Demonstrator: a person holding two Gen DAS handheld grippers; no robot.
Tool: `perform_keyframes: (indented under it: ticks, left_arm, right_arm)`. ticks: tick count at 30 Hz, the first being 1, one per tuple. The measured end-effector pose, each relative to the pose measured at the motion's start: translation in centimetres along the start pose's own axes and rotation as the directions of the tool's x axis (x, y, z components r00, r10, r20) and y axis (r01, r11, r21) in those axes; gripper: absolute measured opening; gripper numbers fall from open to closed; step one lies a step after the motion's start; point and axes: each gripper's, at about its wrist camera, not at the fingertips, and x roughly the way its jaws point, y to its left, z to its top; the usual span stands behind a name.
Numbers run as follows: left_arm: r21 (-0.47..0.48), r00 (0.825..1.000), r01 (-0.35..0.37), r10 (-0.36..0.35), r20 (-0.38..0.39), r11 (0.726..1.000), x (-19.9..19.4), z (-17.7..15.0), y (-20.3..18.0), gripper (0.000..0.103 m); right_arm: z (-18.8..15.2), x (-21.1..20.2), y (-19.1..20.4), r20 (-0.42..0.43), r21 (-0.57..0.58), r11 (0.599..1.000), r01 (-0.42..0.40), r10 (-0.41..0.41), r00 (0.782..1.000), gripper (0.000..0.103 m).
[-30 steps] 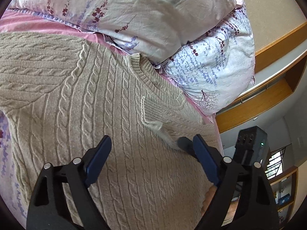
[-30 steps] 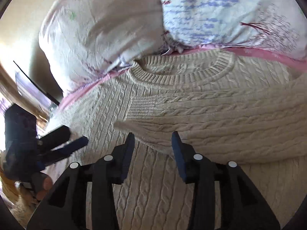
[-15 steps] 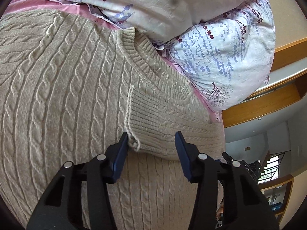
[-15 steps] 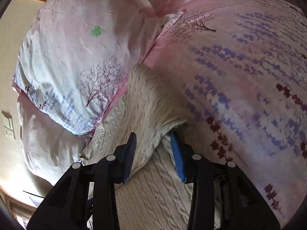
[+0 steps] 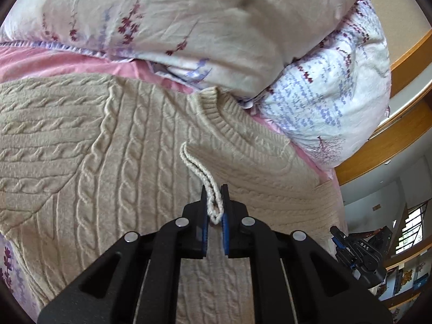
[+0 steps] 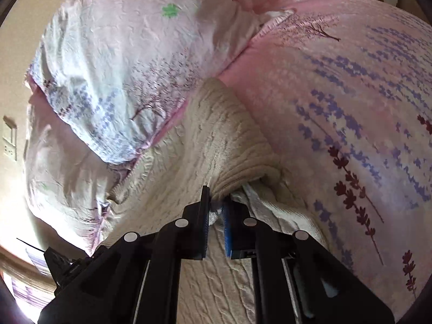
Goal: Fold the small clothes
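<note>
Two views examined, left wrist first. The left gripper (image 5: 215,202) has just closed its jaws, and they now pinch the ribbed end of a sleeve cuff (image 5: 201,174) of the beige cable-knit sweater (image 5: 108,162). The cuff edge stands up as a narrow loop between the blue pads (image 5: 205,225). The sweater lies flat on the pink floral bedsheet (image 5: 40,62), its ribbed collar (image 5: 229,124) towards the top of the view. Two floral pillows crowd the collar end: the upper pillow (image 5: 202,21) overhangs the lower pillow (image 5: 332,108), which lies just beside the collar. The wooden headboard (image 5: 405,64) runs along the right edge. The right gripper (image 5: 356,251) shows at lower right, beyond the sweater's far edge.

Right wrist view. Its jaws have likewise just closed and now clamp a bunched fold of the sweater at its outer edge, the ribbed knit humped up directly ahead of the fingertips. The bedsheet fills the right side. The pillows stack at upper left, touching the sweater's top edge. A wall switch plate (image 6: 9,141) sits at the far left. A dark part of the other tool appears at lower left, detail unclear.
</note>
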Motion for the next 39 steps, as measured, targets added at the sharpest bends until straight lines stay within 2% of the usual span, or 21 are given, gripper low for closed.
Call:
perform_keyframes:
  ticks: [2, 4, 6, 7, 8, 10, 12, 14, 16, 20, 24, 26, 27, 28, 30, 32, 35, 39]
  left_arm:
    - [-0.007, 0.999, -0.015, 0.015, -0.029, 1.000, 0.8, -0.5, 0.7, 0.008]
    - [0.041, 0.999, -0.042, 0.043, -0.014, 0.998, 0.8, -0.7, 0.3, 0.011]
    - [0.048, 0.999, -0.049, 0.050, -0.020, 0.998, 0.7, -0.6, 0.1, 0.013]
    - [0.043, 0.999, -0.044, 0.045, -0.023, 0.998, 0.4, -0.6, 0.1, 0.016]
    - [0.037, 0.999, -0.043, 0.043, -0.018, 0.998, -0.1, -0.6, 0.3, 0.025]
    - [0.030, 0.999, -0.046, 0.045, 0.014, 0.999, -1.9, -0.7, 0.9, 0.037]
    - [0.022, 0.998, -0.035, 0.034, 0.046, 0.999, -4.0, -0.9, 1.7, 0.041]
    - [0.009, 0.996, -0.038, 0.037, 0.084, 0.999, -6.5, -1.1, 3.1, 0.047]
    - [-0.025, 0.990, -0.058, 0.061, 0.126, 0.998, -9.1, -1.4, 4.9, 0.052]
    - [-0.146, 0.973, -0.106, 0.133, 0.187, 0.984, -14.2, -2.3, 10.0, 0.053]
    - [-0.300, 0.945, -0.170, 0.241, 0.221, 0.939, -17.8, -2.9, 15.5, 0.053]
    - [-0.366, 0.933, -0.179, 0.275, 0.230, 0.913, -19.0, -3.1, 17.8, 0.053]
    - [-0.402, 0.926, -0.187, 0.298, 0.233, 0.896, -19.4, -3.1, 18.9, 0.053]
    - [-0.438, 0.922, -0.186, 0.311, 0.232, 0.880, -19.7, -3.1, 19.9, 0.053]
    - [-0.506, 0.926, -0.148, 0.299, 0.231, 0.850, -19.8, -3.1, 21.7, 0.052]
    - [-0.543, 0.921, -0.119, 0.297, 0.253, 0.831, -20.2, -3.1, 22.6, 0.049]
    - [-0.594, 0.916, -0.070, 0.287, 0.279, 0.801, -20.6, -2.8, 23.8, 0.048]
    - [-0.672, 0.904, 0.002, 0.286, 0.318, 0.741, -21.0, -2.4, 25.8, 0.038]
  right_arm:
    - [-0.4, 0.5, -0.6, 0.004, 0.025, 0.999, 0.021, -0.021, 1.000, 0.008]
    - [-0.6, 0.1, 0.2, 0.009, -0.018, 0.998, 0.065, -0.065, 0.998, 0.009]
    - [-1.1, -0.7, 0.9, 0.016, -0.062, 0.992, 0.110, -0.110, 0.994, 0.015]
    - [-1.4, -1.3, 1.2, 0.020, -0.077, 0.989, 0.129, -0.128, 0.992, 0.021]
    - [-1.6, -1.9, 1.3, 0.035, -0.088, 0.987, 0.136, -0.134, 0.990, 0.024]
    - [-2.1, -3.5, 2.3, 0.099, -0.136, 0.976, 0.169, -0.157, 0.983, 0.028]
    - [-2.3, -4.2, 4.2, 0.151, -0.213, 0.958, 0.195, -0.165, 0.975, 0.030]
    - [-2.8, -3.4, 7.2, 0.156, -0.347, 0.915, 0.205, -0.160, 0.975, 0.038]
    - [-3.7, -0.9, 10.2, 0.101, -0.474, 0.858, 0.198, -0.171, 0.980, 0.044]
    - [-6.3, 4.0, 14.1, 0.052, -0.612, 0.765, 0.202, -0.217, 0.975, 0.044]
    - [-8.1, 7.6, 14.9, -0.011, -0.662, 0.720, 0.211, -0.290, 0.957, 0.045]
    - [-9.1, 7.7, 15.2, 0.038, -0.688, 0.683, 0.246, -0.305, 0.952, 0.049]
    - [-9.3, 7.6, 15.3, 0.037, -0.692, 0.677, 0.249, -0.311, 0.950, 0.049]
    - [-9.2, 7.3, 15.1, 0.021, -0.680, 0.694, 0.235, -0.302, 0.953, 0.051]
    - [-8.7, 6.8, 14.4, -0.030, -0.642, 0.743, 0.190, -0.272, 0.962, 0.055]
    - [-8.5, 6.4, 14.2, -0.053, -0.619, 0.767, 0.168, -0.255, 0.966, 0.055]
    - [-8.6, 6.0, 14.2, -0.061, -0.610, 0.776, 0.160, -0.247, 0.967, 0.056]
    - [-9.2, 5.4, 14.6, -0.058, -0.613, 0.771, 0.171, -0.260, 0.964, 0.058]
